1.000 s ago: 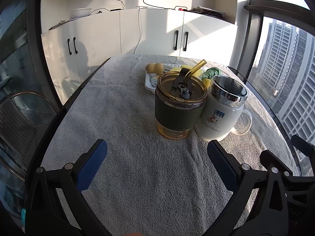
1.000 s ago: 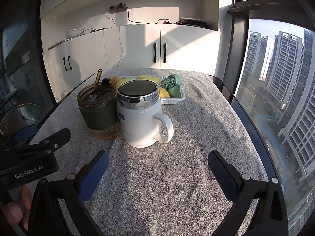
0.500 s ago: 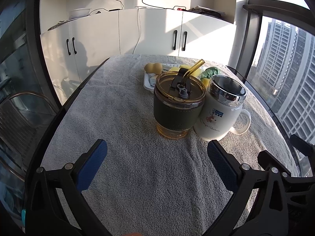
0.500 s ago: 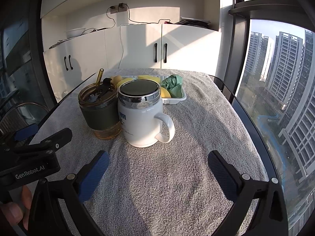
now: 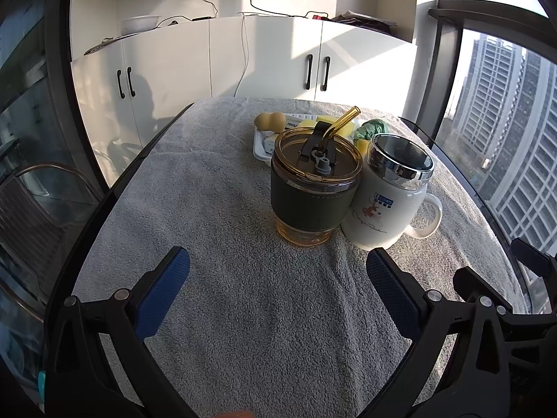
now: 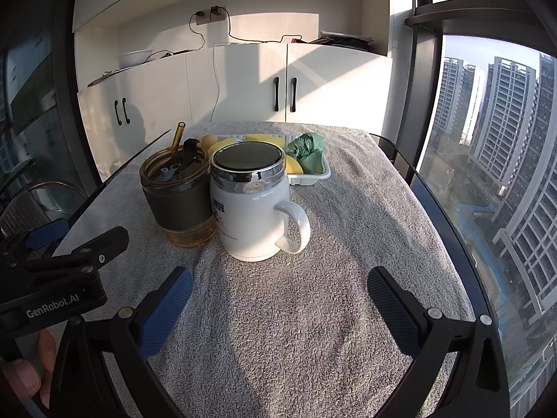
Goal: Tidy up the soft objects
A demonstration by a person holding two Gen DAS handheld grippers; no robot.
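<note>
Both the left gripper (image 5: pixel 277 271) and the right gripper (image 6: pixel 279 284) hover with jaws spread wide and empty, probably to leave room for an approach. The soft objects, a green cloth (image 6: pixel 306 152) and yellow pieces (image 6: pixel 259 138), lie in the white tray (image 6: pixel 310 177) at 12 o'clock, behind the tumbler (image 5: pixel 315 188) and mug (image 6: pixel 252 209). Compared with one second ago, both views have shifted only slightly; the objects seem unmoved.
</note>
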